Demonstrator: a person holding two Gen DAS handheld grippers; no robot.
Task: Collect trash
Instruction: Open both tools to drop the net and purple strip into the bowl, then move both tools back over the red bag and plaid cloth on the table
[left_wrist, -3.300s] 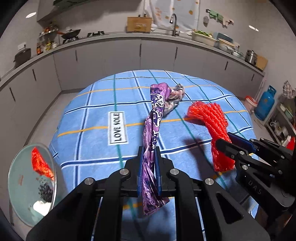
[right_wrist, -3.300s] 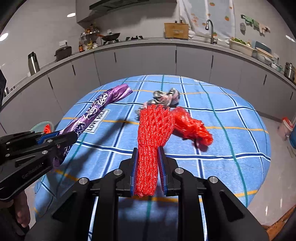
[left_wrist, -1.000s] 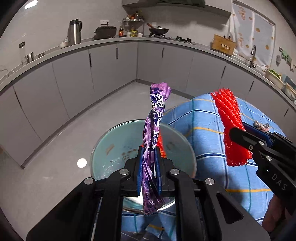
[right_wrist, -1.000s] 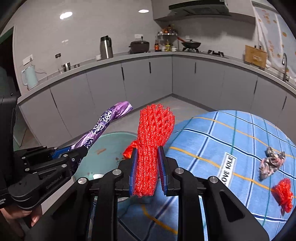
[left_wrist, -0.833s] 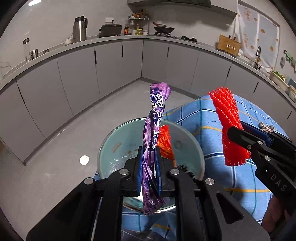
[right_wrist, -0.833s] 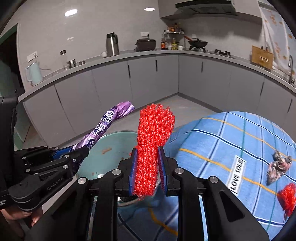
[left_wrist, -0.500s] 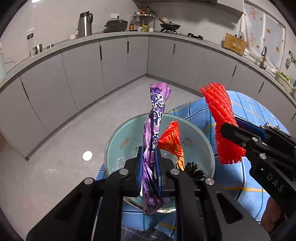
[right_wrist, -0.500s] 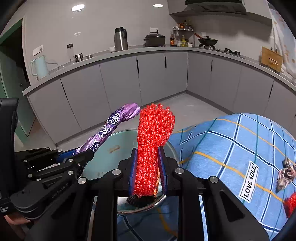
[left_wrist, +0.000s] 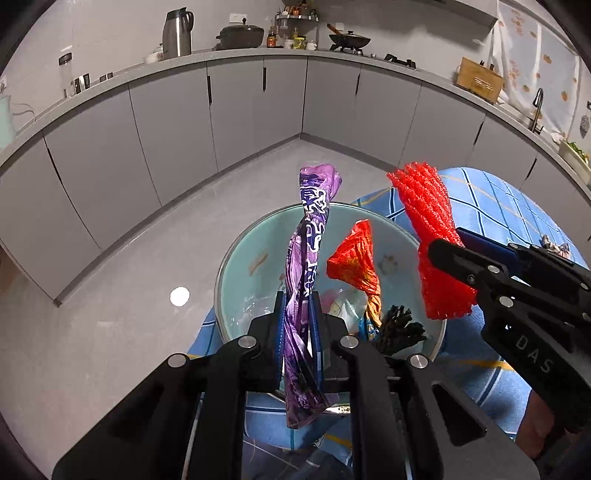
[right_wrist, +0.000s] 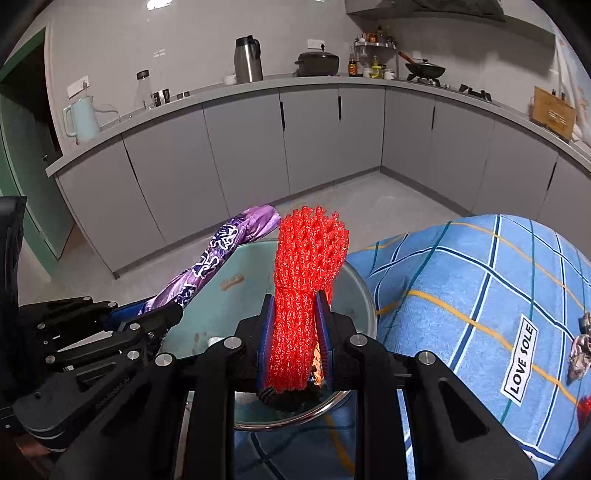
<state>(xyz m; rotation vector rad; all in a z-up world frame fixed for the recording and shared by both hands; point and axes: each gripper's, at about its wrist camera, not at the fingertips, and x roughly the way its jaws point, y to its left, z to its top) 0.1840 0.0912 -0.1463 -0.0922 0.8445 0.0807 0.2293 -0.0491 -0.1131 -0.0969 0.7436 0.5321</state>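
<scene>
My left gripper (left_wrist: 298, 325) is shut on a twisted purple wrapper (left_wrist: 308, 243) and holds it above a pale green round bin (left_wrist: 243, 258) at the table's edge. My right gripper (right_wrist: 294, 336) is shut on a red foam net (right_wrist: 306, 273), also above the bin (right_wrist: 251, 273). In the left wrist view the net (left_wrist: 432, 221) and right gripper (left_wrist: 448, 254) are at the right. In the right wrist view the wrapper (right_wrist: 221, 258) and left gripper (right_wrist: 162, 314) are at the left. The bin holds a red-orange wrapper (left_wrist: 356, 258) and a black clump (left_wrist: 400, 328).
The blue checked tablecloth (right_wrist: 480, 295) carries a crumpled wrapper (right_wrist: 580, 350) and a red scrap (right_wrist: 583, 406) at the far right. Grey kitchen cabinets (left_wrist: 258, 107) curve around behind, across open grey floor (left_wrist: 110, 314).
Both grippers carried their trash from over the table to above the bin, which has grown larger in view. Both stay shut.
</scene>
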